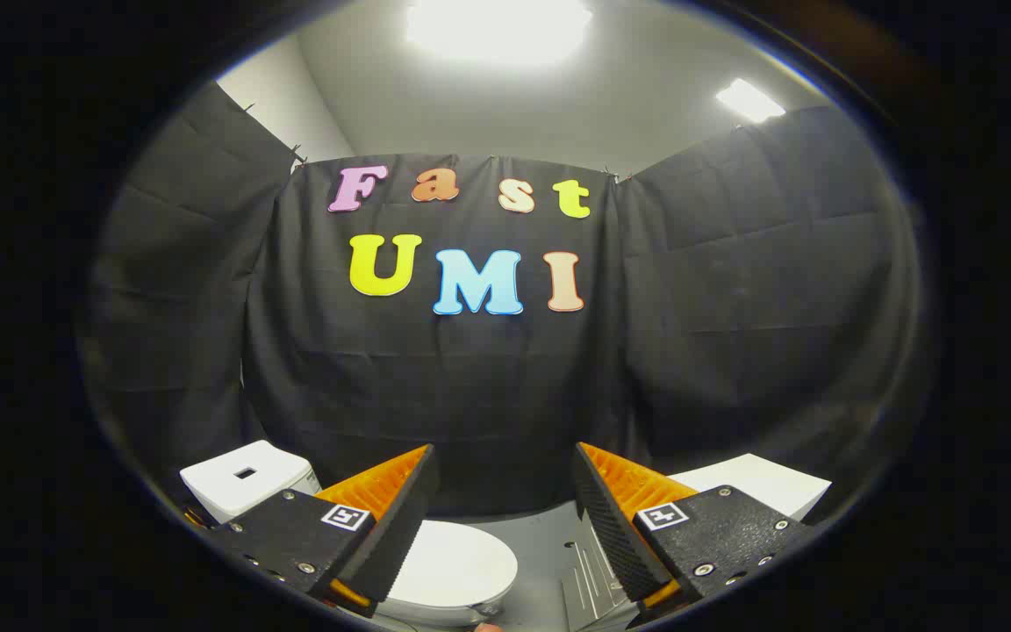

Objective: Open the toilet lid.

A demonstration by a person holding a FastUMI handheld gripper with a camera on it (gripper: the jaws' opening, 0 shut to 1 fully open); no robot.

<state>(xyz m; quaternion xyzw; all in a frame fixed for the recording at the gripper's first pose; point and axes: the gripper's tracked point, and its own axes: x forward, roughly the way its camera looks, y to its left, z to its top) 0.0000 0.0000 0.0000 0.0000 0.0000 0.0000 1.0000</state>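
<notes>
Gripper [502, 518] fingers spread wide above a toilet, grasping nothing.

Between and below the fingers sits the toilet [448, 570], its lid down; the tank [242, 478] stands beyond the left finger. A white box [764, 483] lies behind the right finger, on a grey floor [549, 535].

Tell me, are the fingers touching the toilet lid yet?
Apart. In the gripper view the fingers stand spread wide with nothing between them, and the closed toilet lid lies well below and beyond them, beside the white tank.
</notes>
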